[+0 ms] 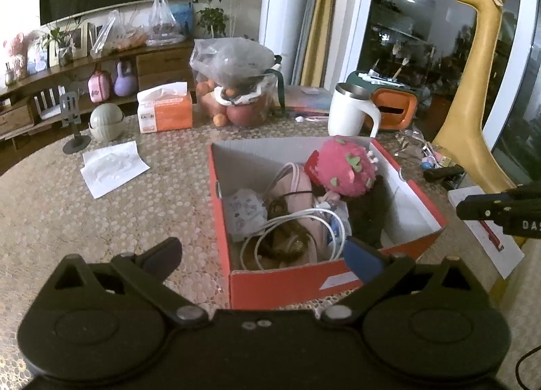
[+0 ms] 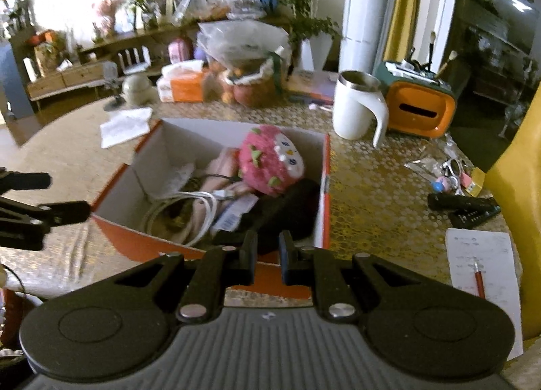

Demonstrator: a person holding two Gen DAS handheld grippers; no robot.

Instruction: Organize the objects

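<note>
An open orange shoebox sits on the patterned table. Inside lie a pink strawberry plush, a coiled white cable, a pink pouch, a white printed packet and a dark fuzzy item. My left gripper is open wide and empty, straddling the box's near left corner. My right gripper hovers over the box's near edge, jaws narrowly apart with nothing between them.
A white mug, an orange-and-green holder, a tissue pack and a bag of fruit stand behind the box. A paper sheet lies left. A remote, trinkets, a notepad with red pen and a yellow giraffe lie right.
</note>
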